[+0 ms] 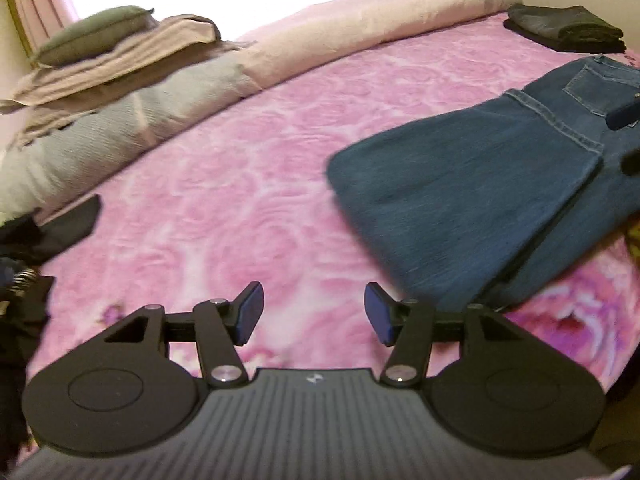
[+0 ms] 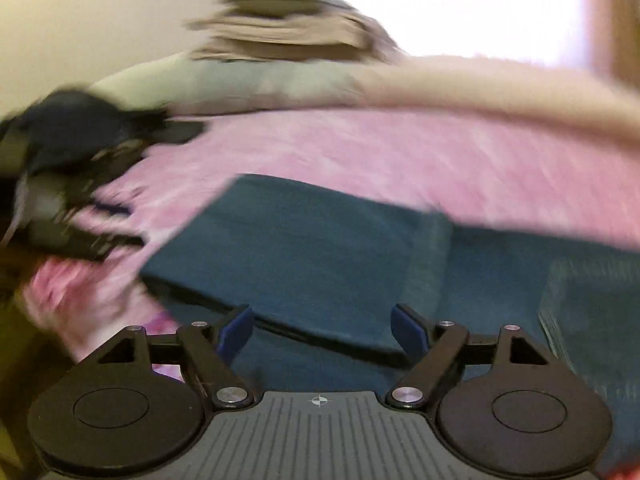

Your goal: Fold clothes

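Jeans: a pair of blue jeans (image 1: 472,184) lies on the pink bedspread (image 1: 240,184), to the right in the left wrist view; one layer is laid over another, with a back pocket and seams showing toward the far end.
Fold so far: the jeans look folded over at least once, the top layer's near edge lying straight across the layer under it; how many folds are in I cannot tell.
Left gripper: the left gripper (image 1: 314,312) hangs over bare bedspread just beside the jeans' near corner, its blue pads apart and nothing between them.
Right gripper: the right gripper (image 2: 324,330) hangs right over the jeans (image 2: 320,240), jaws spread wide and empty; the cloth lies below the pads, not pinched.
Done pile: a dark folded stack (image 1: 564,28) sits at the far right of the bed, well apart from the jeans, and reads as finished work.
Still to do: a heap of dark clothes (image 1: 36,236) lies loose at the left edge, near the left gripper, and appears unfolded.
Bedding: rolled grey and pale blankets (image 1: 168,92) run along the far side, with a green cushion (image 1: 92,32) on top.
Progress: roughly midway by my judgement; the jeans may need one more fold or a move to the stack, then the dark heap follows.
Caution: the right wrist view is smeared, so fine edges there are uncertain.
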The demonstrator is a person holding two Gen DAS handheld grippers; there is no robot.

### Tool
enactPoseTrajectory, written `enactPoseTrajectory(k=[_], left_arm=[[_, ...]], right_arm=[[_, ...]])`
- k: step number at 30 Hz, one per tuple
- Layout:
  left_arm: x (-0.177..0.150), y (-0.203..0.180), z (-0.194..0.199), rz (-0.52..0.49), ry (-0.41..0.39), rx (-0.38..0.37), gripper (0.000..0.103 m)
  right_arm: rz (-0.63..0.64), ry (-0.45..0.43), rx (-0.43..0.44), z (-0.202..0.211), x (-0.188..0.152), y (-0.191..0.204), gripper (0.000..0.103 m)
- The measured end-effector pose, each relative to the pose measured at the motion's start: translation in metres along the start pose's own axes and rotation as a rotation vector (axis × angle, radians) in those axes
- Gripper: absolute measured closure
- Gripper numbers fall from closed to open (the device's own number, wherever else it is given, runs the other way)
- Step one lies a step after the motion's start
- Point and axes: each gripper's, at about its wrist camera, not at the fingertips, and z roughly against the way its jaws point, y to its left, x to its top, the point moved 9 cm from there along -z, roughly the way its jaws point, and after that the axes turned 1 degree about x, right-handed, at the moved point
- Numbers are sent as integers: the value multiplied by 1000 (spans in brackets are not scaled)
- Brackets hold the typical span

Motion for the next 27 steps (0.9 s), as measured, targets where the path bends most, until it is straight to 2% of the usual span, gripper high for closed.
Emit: enactPoseTrajectory(k=[2,6,9,13,14,16,17,18,21,24,25,26,27], left_arm=[[-3,8,6,2,-14,7,50],[-7,14,16,1,-57,0,50],[-12,4,21,-121,-120,-13,43],[-23,-21,17,-431,-213,3,35],[-26,-29,14,-533,-234,14,31],[-33,-46,7,-737,-278,32,31],[-34,-53,4,-807,-298,34,31],[-32,-58,1,-868,-320,30,31],[-27,-73,-10,-1051,-385,20,31],[-23,-85,-21,-1228,-428,14,32],[-22,-89,-25,-1273,-429,11,36],[-22,-93,-29,-1316,-423,9,50],[-21,-97,-33,-1350,-414,5,55]], right_arm=[[142,-7,23,-11,0,38,24],[436,27,15,-51,-15,102,24],[602,56,-8,-83,-28,134,24],[692,97,-53,-112,-36,136,24],[707,100,-59,-116,-36,135,24],[734,103,-68,-119,-35,131,26],[740,107,-66,-120,-34,129,45],[742,115,-58,-121,-35,127,58],[705,108,-29,-115,-31,122,62],[654,71,-20,-101,-22,118,70],[644,62,-19,-96,-21,118,70],[635,54,-18,-90,-20,118,70],[625,45,-17,-85,-19,118,70]])
